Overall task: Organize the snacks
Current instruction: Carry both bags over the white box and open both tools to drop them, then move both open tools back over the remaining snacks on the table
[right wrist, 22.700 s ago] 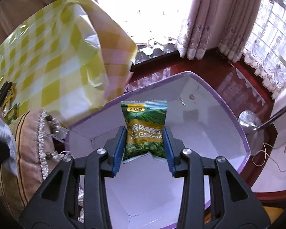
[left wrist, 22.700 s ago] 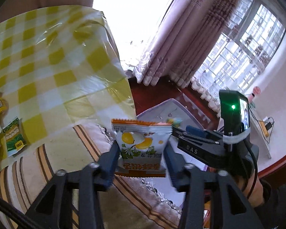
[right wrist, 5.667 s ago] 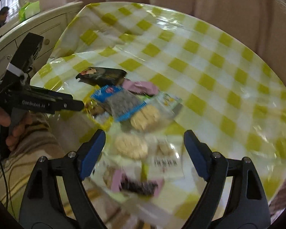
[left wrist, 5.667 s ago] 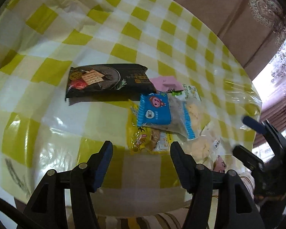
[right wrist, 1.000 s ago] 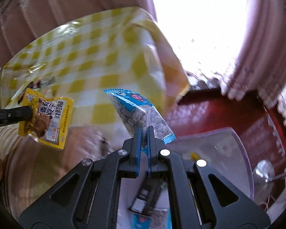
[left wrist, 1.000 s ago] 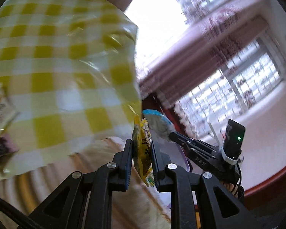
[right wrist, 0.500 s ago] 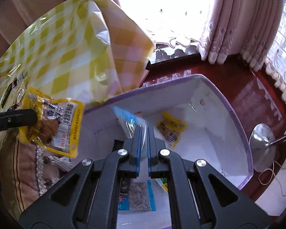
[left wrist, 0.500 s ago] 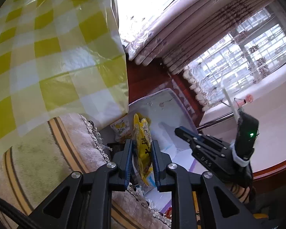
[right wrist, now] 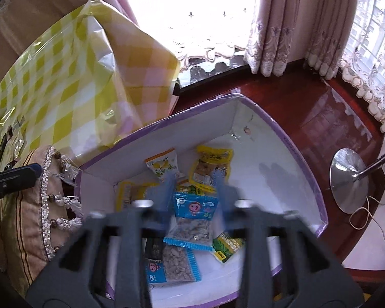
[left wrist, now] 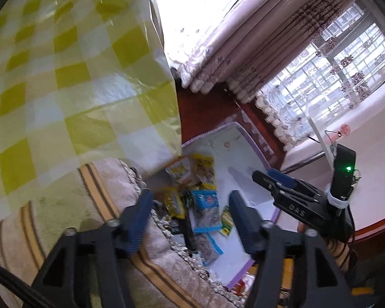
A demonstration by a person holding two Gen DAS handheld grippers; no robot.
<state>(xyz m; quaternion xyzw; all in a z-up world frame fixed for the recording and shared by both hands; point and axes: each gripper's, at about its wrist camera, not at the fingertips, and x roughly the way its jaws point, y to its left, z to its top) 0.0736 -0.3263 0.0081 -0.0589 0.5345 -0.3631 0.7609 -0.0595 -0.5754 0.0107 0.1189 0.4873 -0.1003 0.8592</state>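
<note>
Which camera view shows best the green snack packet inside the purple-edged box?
The right wrist view: the green packet lies unobstructed on the box floor. In the left wrist view only a sliver shows beside the left gripper's finger.

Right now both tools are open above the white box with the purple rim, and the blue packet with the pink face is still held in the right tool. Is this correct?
One thing is wrong: the blue packet is not held. The right wrist view shows it lying in the box on the other snacks, under the right tool, whose fingers are spread and grip nothing. The left tool is open too, as you say.
</note>
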